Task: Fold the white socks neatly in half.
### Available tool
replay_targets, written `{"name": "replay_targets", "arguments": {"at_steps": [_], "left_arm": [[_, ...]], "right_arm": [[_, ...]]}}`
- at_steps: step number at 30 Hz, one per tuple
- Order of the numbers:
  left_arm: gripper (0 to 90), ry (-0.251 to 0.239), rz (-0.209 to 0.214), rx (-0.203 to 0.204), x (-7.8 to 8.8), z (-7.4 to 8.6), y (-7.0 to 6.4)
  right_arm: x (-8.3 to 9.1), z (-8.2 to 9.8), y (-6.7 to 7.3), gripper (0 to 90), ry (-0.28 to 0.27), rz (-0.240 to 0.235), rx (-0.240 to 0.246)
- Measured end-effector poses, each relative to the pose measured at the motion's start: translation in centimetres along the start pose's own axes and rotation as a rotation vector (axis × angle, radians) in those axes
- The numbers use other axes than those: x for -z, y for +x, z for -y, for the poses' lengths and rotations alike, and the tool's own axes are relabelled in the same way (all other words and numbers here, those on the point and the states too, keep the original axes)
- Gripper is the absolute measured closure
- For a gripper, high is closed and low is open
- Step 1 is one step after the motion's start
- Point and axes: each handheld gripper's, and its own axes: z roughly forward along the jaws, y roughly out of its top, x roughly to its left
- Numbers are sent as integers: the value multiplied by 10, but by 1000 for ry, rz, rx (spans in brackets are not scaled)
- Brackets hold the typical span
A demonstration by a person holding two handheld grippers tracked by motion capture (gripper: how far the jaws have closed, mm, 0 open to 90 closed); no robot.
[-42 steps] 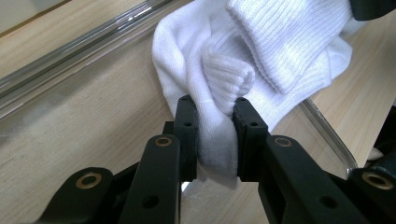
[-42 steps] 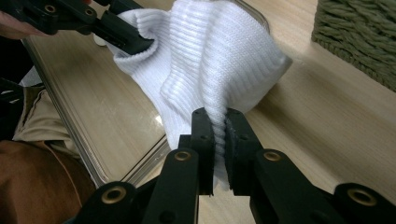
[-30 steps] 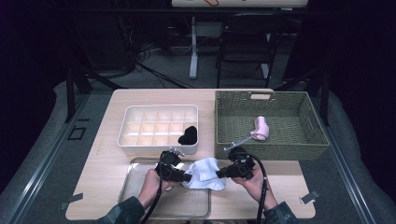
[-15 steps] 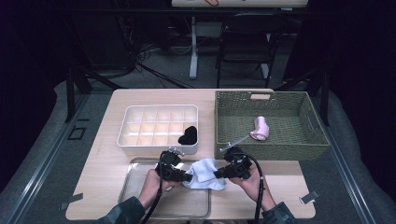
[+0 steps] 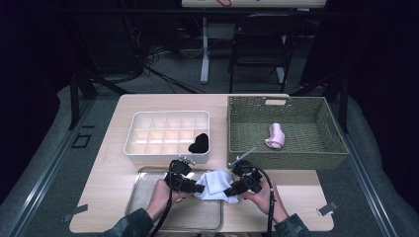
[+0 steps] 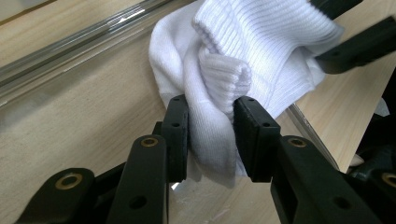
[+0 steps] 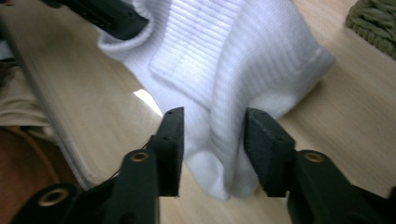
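Both grippers meet over the white sock [image 5: 217, 185], which lies bunched at the near edge of the desk, half on the right rim of the metal tray [image 5: 143, 207] and half on bare wood. Left gripper [image 6: 211, 135] has its jaws just opening, yet in the left gripper view the pads [image 6: 177, 126] still touch a fold of the ribbed fabric on either side, so the grip looks light rather than released. Right gripper [image 7: 212, 140] has also just been opening; in the right gripper view its jaws stand visibly apart with the sock's toe end hanging loose between them, touched by neither pad. The step appears to be folding or bundling the sock, probably for the white divided organiser [image 5: 168, 138] at the middle of the desk, where a black sock [image 5: 199, 143] already fills the near right compartment. To do it well, I judge the right jaws should re-close on the doubled layers, not a single edge, while the left holds the cuff steady so the bundle does not unroll
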Motion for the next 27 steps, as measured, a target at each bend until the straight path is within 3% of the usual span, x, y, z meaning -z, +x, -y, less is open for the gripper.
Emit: {"name": "replay_targets", "arguments": {"at_steps": [2,4,6,7,8,10,12,13,14,15,17,25,27], "left_arm": [[667,-3,1,2,0,0,0],[667,-3,1,1,0,0,0],[667,-5,2,7,0,0,0],[667,-4,5,5,0,0,1],[667,-5,4,10,0,0,1],[668,0,1,6,-1,0,1],[669,1,0,5,-1,0,1],[669,2,-2,3,-1,0,1],[669,1,-3,4,-1,1,1],[669,2,-2,2,-1,1,1],[669,3,-4,3,-1,1,2],[669,4,-5,4,-2,1,2],[669,0,1,10,-3,1,2]], "right_arm": [[8,7,-6,549,-45,-29,-33],[13,9,-9,552,-54,-24,-34],[20,14,-16,561,-119,-64,-78],[20,14,-16,561,-119,-64,-78],[23,17,-20,564,-146,-33,-112],[19,18,-24,566,-161,-15,-167],[12,17,-25,557,-138,12,-184],[8,17,-23,562,-160,27,-208],[8,17,-23,562,-160,27,-208],[7,16,-26,558,-115,43,-182],[0,16,-25,554,-99,44,-197],[-9,14,-23,551,-64,38,-177],[-12,14,-21,579,-76,31,-181]]}}
